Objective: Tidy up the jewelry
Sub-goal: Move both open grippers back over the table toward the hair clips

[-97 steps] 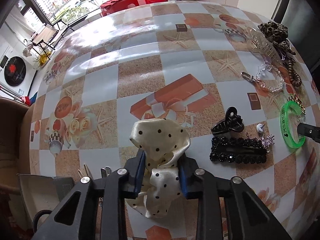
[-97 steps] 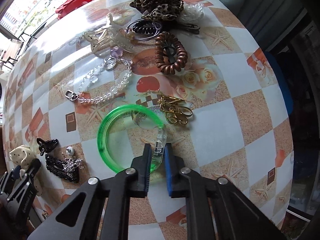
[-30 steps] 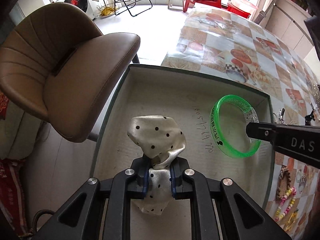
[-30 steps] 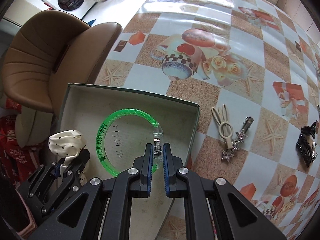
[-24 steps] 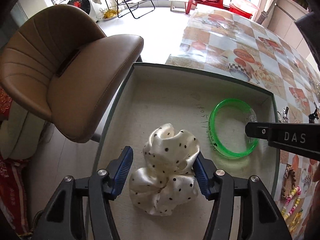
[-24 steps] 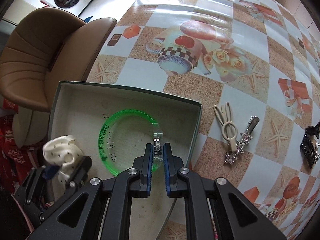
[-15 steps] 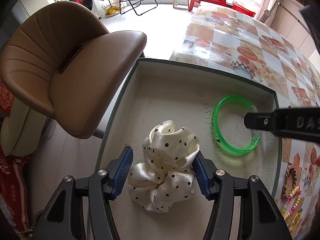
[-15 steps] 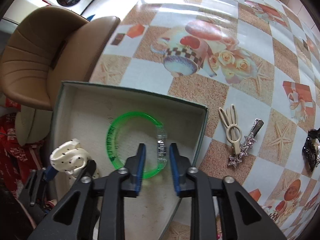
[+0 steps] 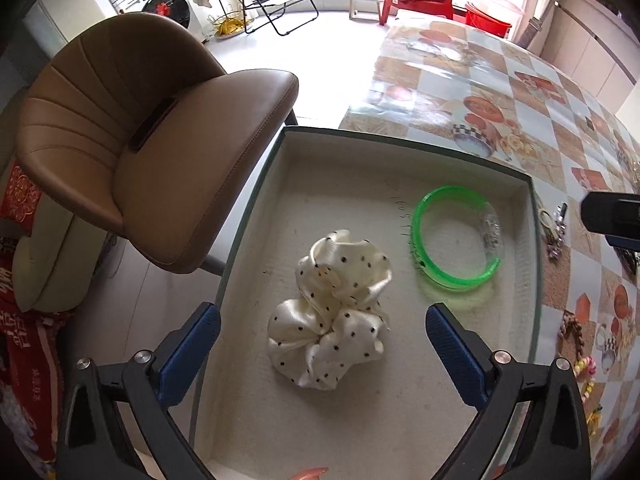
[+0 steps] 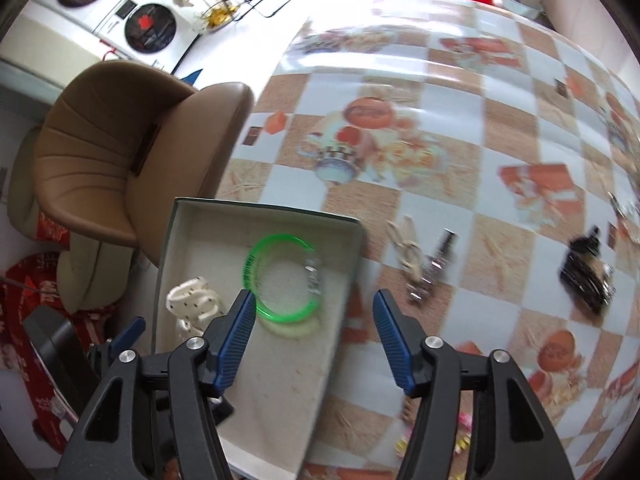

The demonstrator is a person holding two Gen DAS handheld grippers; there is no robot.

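Note:
A cream polka-dot scrunchie and a green bangle lie loose in an open box at the table's corner. My left gripper is open and empty, raised above the scrunchie. My right gripper is open and empty, lifted above the box's right wall. In the right wrist view the bangle and scrunchie sit inside the box. The right gripper's body shows at the left wrist view's right edge.
On the checkered tablecloth right of the box lie a beige clip, a silver star clip and black hair clips. A braided band and coloured beads lie near the table's edge. A brown chair stands left of the box.
Both grippers carried their items from the table to the box and let go. In the last half second both opened wider and pulled back upward; the right one swung toward the table.

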